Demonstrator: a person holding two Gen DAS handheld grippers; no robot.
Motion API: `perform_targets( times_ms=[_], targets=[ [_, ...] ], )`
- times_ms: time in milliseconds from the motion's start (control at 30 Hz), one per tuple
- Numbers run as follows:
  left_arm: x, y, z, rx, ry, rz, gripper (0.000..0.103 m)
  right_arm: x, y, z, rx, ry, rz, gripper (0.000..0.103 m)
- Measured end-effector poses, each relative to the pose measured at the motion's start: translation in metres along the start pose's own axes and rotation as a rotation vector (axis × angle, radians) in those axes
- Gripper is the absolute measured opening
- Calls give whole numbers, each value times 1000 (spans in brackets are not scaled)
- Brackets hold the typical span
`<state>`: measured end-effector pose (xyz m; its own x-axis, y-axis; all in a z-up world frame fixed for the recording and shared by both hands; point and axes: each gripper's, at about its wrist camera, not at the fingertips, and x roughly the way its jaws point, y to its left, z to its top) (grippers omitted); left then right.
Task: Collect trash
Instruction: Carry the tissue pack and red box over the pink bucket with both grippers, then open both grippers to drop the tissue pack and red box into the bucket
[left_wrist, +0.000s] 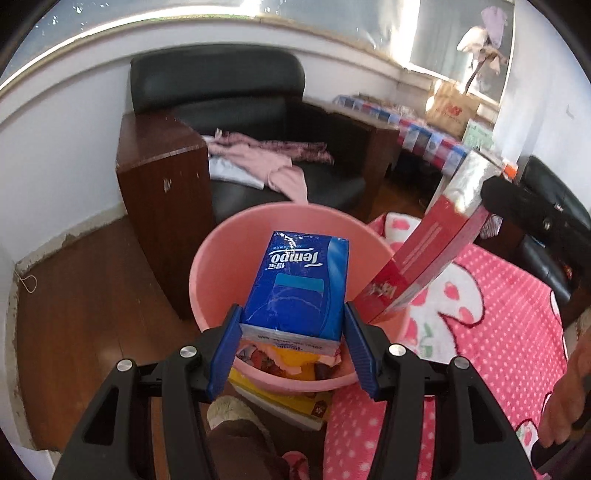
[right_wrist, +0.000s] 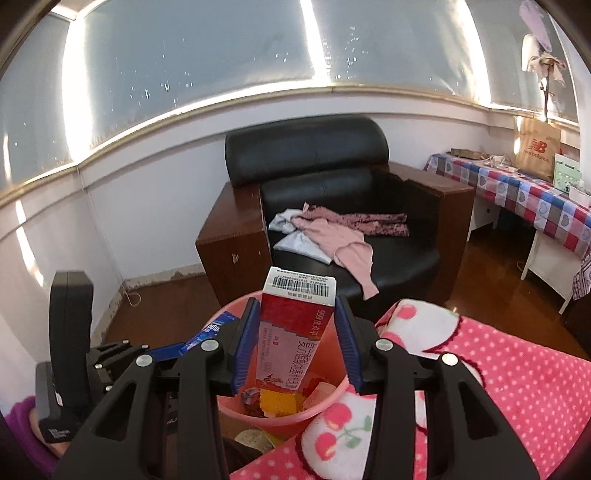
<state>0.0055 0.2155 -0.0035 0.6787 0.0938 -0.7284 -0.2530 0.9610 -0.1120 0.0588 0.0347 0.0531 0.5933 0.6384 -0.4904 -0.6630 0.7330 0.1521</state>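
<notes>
Left tongs (left_wrist: 293, 345) clamped on blue Tempo tissue pack (left_wrist: 301, 284), pack held over pink bin (left_wrist: 207, 266); right tongs (right_wrist: 295, 343) clamped on red medicine box (right_wrist: 295, 332), box tilted over same bin's rim; bin holds mixed wrappers (left_wrist: 291, 360); bin stands on wood floor (left_wrist: 85, 295) beside pink dotted blanket (left_wrist: 498, 332); black armchair (right_wrist: 332, 184) behind, pink clothes (right_wrist: 332, 236) on seat.

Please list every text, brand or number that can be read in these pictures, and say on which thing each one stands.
"Tempo": blue tissue pack, held over the pink bucket.
"999": red box; its Chinese line is too distorted to read safely.
Barcode digits on the red box's white end: too small.
"new balance": brown paper bag on the checkered table.
</notes>
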Motion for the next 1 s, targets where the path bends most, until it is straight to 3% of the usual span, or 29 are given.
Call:
perform_targets(
  times_ms=[300, 500, 767, 1000],
  targets=[
    [52, 0, 1, -18, 165, 4, 54, 34, 6, -25, -41, 99, -24, 42],
    [72, 5, 0, -47, 208, 25, 55, 48, 6, -34, -48, 135, -30, 42],
    [70, 7, 6, -65, 169, -7, 57, 62, 1, -39, -32, 175, -30, 42],
    [51, 3, 6, -60, 96, 14, 58, 69, -4, -42, -6, 213, -17, 43]
  ],
)
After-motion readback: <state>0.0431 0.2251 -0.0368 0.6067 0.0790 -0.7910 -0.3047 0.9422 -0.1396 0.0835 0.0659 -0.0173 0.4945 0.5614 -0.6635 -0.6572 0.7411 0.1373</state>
